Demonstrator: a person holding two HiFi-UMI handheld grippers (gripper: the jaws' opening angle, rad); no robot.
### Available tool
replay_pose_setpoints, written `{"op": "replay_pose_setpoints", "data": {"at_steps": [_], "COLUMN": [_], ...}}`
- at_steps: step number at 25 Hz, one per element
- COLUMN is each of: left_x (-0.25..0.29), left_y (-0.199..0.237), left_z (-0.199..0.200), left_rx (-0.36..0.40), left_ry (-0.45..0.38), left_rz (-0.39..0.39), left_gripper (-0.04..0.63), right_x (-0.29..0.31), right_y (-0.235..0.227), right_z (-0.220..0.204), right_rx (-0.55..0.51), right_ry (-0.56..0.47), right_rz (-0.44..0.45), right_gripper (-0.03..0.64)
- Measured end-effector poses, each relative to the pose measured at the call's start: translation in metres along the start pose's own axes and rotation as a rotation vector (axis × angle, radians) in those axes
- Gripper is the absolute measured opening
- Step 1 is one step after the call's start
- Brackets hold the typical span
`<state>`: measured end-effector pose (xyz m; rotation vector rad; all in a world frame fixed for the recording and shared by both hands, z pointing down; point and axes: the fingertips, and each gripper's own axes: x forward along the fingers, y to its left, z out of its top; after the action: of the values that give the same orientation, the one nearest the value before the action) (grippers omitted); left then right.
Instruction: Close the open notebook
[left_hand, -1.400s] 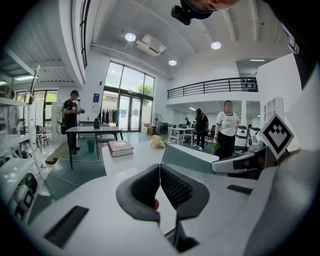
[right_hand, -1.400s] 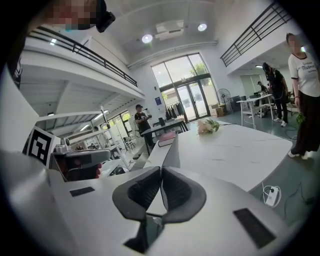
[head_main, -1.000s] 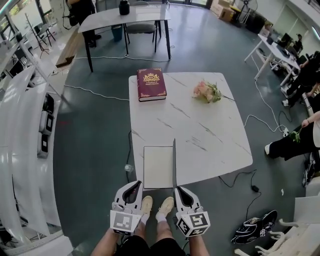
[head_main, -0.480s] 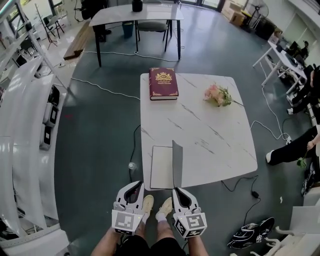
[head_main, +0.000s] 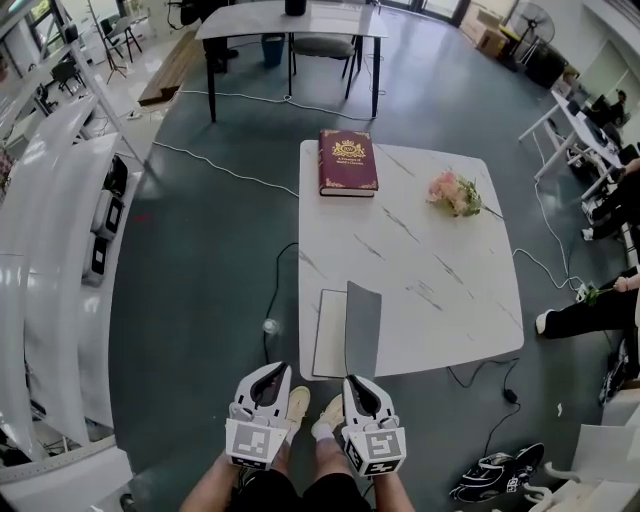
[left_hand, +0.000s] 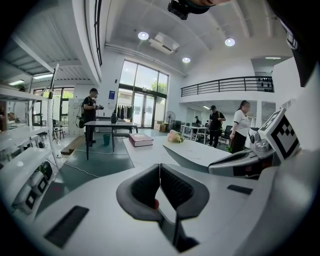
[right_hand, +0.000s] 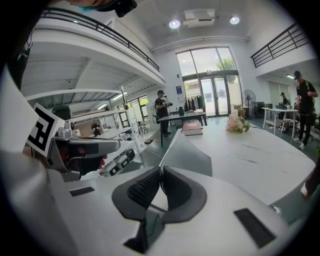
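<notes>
The notebook (head_main: 329, 347) lies open at the table's near edge, its white left page flat. Its grey right cover (head_main: 363, 327) stands raised and leans left over the page. My right gripper (head_main: 356, 383) is at the cover's near edge, shut on it. In the right gripper view the grey cover (right_hand: 188, 152) rises straight from the right gripper (right_hand: 161, 170). My left gripper (head_main: 270, 373) hangs just off the table edge, left of the notebook. The left gripper (left_hand: 160, 167) is shut with nothing in it, and the cover (left_hand: 196, 155) shows to its right.
A maroon book (head_main: 348, 162) lies at the far edge of the white marble table (head_main: 440, 262), with pink flowers (head_main: 456, 192) at the far right. A cable (head_main: 272, 290) runs along the floor on the left. White shelving (head_main: 55, 250) stands at the left, and a dark bag (head_main: 497, 470) lies on the floor at the right.
The cover, seen edge-on a second ago, now shows its broad grey face and leans left over the page. Both grippers have shifted a little with it.
</notes>
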<state>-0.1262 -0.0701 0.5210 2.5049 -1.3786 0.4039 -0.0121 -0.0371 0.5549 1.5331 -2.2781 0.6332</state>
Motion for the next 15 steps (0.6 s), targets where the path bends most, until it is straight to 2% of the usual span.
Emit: {"op": "replay_pose_setpoints", "data": {"at_steps": [15], "left_x": [-0.004], "left_y": [0.025], "left_z": [-0.032], "left_rx": [-0.036], "left_ry": [0.073], "left_rz": [0.026], "left_gripper": [0.025], "right_x": [0.034], "right_y": [0.024], "right_z": [-0.027], "right_rx": [-0.077], "right_ry": [0.075], "right_rz": [0.016], "right_gripper": [0.035]}}
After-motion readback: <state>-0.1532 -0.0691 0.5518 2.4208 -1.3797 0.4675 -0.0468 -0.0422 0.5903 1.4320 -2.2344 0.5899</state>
